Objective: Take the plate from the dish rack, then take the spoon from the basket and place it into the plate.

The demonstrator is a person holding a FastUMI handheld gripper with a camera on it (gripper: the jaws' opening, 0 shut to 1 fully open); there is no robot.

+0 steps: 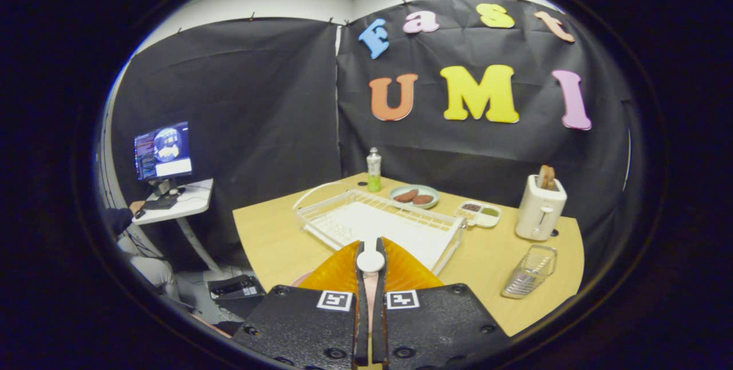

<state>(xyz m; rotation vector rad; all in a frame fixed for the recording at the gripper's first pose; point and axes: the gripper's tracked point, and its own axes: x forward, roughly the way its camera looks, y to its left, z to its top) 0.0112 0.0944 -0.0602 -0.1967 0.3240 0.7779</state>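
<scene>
We see a pale wooden counter [269, 238] set against the booth's black cloth wall. On it, just ahead of the fingers, lies the white wire dish rack [378, 224]; no plate stands in it. The gripper [370, 278] has its two orange fingers [401, 271] drawn nearly together, with a white spoon [370, 260] upright in the narrow gap, its rounded end up at the fingertips; both fingers look pressed on it. Under the fingers a pinkish rim shows, perhaps the plate; we cannot tell. Each black finger mount carries a square black-and-white marker; we find no readable writing on them.

To the right stands a white toaster [539, 209] with a slice in its slot, and nearer us a clear wire basket [529, 272] lies tilted. Beyond the rack sit a green dish [414, 195] with two brown pieces, a small divided tray [481, 213], and a slim bottle [374, 169] with green liquid. Off to the left, a monitor [163, 151] rests on a small white desk, a person's sleeve beside it.
</scene>
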